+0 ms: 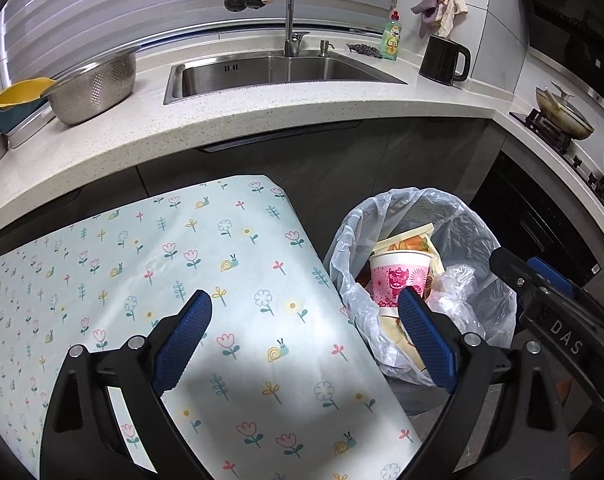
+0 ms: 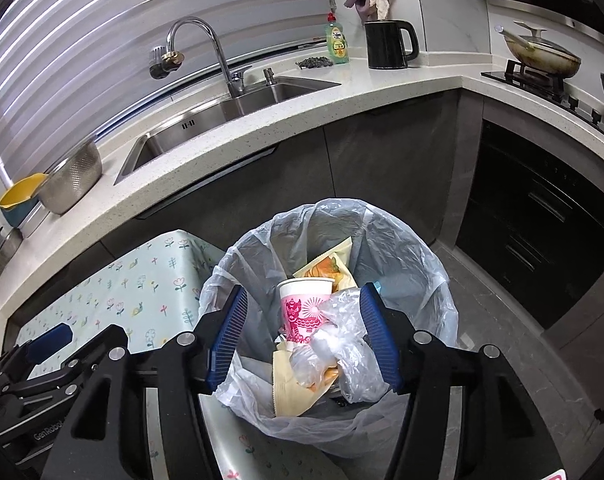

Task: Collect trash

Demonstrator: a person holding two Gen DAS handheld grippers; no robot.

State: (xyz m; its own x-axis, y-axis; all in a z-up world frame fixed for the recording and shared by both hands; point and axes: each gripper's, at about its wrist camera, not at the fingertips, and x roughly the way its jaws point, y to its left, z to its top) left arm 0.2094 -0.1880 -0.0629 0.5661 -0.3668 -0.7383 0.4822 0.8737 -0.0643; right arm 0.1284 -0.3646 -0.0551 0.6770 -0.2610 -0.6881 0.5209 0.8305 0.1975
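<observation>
Kitchen corner with a speckled table [image 1: 261, 120] and sink [image 1: 269, 72], a lined trash bin [image 2: 422, 264] on the floor below.
Both tools stand apart and empty: the left tool [image 1: 302, 312] over a flowered cloth [image 1: 181, 248], the right tool [image 2: 302, 336] above the bin, where a pink paper cup [image 2: 302, 304], crumpled clear plastic [image 2: 338, 344] and an orange wrapper [image 2: 330, 268] lie.

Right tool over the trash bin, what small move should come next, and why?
Probably lift the right tool up and back, clear of the bin liner. Its fingers stand open over the bin, with the crumpled clear plastic lying loose on the paper cup and wrappers inside. The floral tablecloth shows no trash in view.
</observation>
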